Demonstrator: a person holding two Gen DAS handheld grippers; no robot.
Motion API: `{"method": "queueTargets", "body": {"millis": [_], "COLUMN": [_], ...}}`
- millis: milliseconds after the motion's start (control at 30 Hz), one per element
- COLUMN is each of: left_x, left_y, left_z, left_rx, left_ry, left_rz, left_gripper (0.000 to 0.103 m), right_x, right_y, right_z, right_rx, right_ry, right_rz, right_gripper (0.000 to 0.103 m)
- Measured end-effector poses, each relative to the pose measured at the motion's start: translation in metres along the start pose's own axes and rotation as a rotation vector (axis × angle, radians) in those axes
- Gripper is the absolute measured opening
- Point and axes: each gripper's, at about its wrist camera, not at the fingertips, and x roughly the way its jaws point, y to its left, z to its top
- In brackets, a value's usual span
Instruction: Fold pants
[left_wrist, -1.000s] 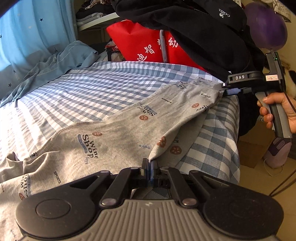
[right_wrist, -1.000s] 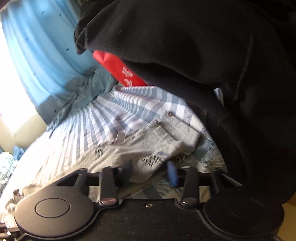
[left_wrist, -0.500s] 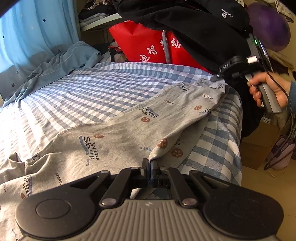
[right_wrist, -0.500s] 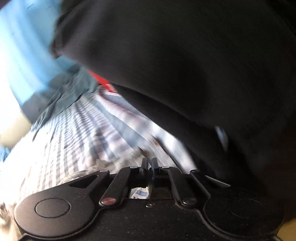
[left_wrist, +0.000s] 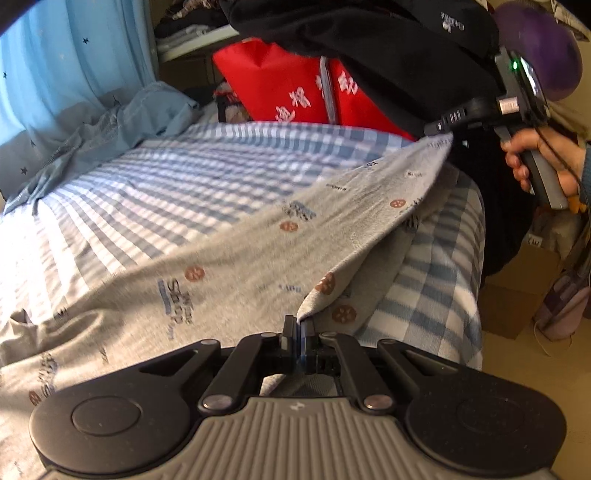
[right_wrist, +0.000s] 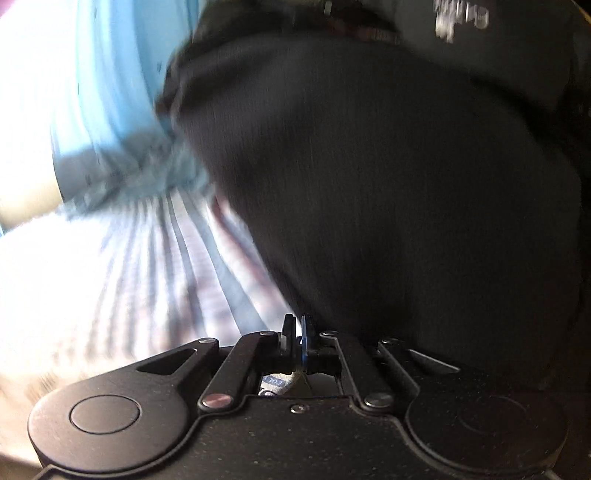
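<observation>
Grey printed pants (left_wrist: 229, 254) lie across the blue checked bed (left_wrist: 207, 162). My left gripper (left_wrist: 298, 325) is shut on the near right edge of the pants and lifts it slightly. My right gripper (left_wrist: 439, 127), seen in the left wrist view at the far right, is shut on the far corner of the pants and holds it raised off the bed. In the blurred right wrist view the right gripper (right_wrist: 298, 325) is shut with a bit of pants cloth (right_wrist: 280, 384) showing behind the fingers.
A red bag (left_wrist: 291, 92) and black hanging clothes (left_wrist: 388, 55) crowd the far end of the bed. A blue curtain (left_wrist: 62, 62) and crumpled blue cloth (left_wrist: 110, 129) lie at left. The bed's edge drops to the floor at right, by a cardboard box (left_wrist: 517, 291).
My right gripper closed on the far corner of the pants and lifted it up off the bed. The pants' right edge now rises taut between both grippers.
</observation>
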Motion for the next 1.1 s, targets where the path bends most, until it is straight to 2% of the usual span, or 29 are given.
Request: {"method": "queueTargets", "body": {"millis": [100,200,300,333,400,500,533,567,600,633,667,733,867,933,1100], "left_x": [0.002,0.003,0.003,0.003,0.003,0.003,0.003,0.002,0.001,-0.001,-0.003,-0.009,-0.024,-0.033,-0.058], "left_y": [-0.001,0.001,0.003,0.004,0.004,0.003,0.002,0.002,0.002,0.003,0.004,0.006,0.011,0.017,0.042], "left_z": [-0.004,-0.004,-0.005,-0.005,-0.005,-0.005,-0.005,-0.005,-0.004,-0.004,-0.003,-0.004,-0.008,-0.012,-0.028], "left_rx": [0.015,0.005,-0.013,-0.018,-0.033,-0.041,-0.038,-0.037,-0.04,-0.046,-0.056,-0.079,-0.124,-0.148,-0.213], "left_ry": [0.007,0.011,0.015,0.016,0.018,0.018,0.018,0.019,0.02,0.02,0.02,0.008,-0.022,-0.04,-0.051], "left_rz": [-0.007,-0.015,-0.024,-0.025,-0.029,-0.025,-0.023,-0.023,-0.025,-0.033,-0.043,-0.051,-0.038,-0.013,0.09], "left_gripper": [0.0,0.001,0.002,0.002,0.003,0.006,0.007,0.008,0.012,0.018,0.022,0.044,0.055,0.068,0.075], "right_x": [0.01,0.009,0.007,0.009,0.016,0.037,0.045,0.052,0.055,0.057,0.058,0.057,0.051,0.053,0.067], "right_y": [-0.008,-0.008,-0.002,-0.003,0.006,0.018,0.022,0.026,0.03,0.033,0.036,0.036,0.039,0.04,0.043], "right_z": [-0.026,-0.033,-0.024,-0.022,-0.013,-0.007,-0.007,-0.007,-0.006,-0.005,-0.004,-0.001,0.003,0.005,-0.001], "right_rx": [0.01,-0.011,-0.039,-0.049,-0.073,-0.113,-0.129,-0.149,-0.17,-0.192,-0.208,-0.216,-0.261,-0.26,-0.286], "right_ry": [0.062,0.067,0.051,0.043,0.054,0.114,0.134,0.144,0.14,0.134,0.129,0.119,0.081,0.071,0.111], "right_rz": [-0.01,-0.002,0.014,0.026,0.05,0.053,0.049,0.039,0.026,0.016,0.009,0.004,-0.037,-0.06,-0.103], "right_gripper": [0.001,0.005,0.027,0.038,0.044,0.044,0.043,0.034,0.023,0.003,0.002,0.001,0.0,0.0,0.0]}}
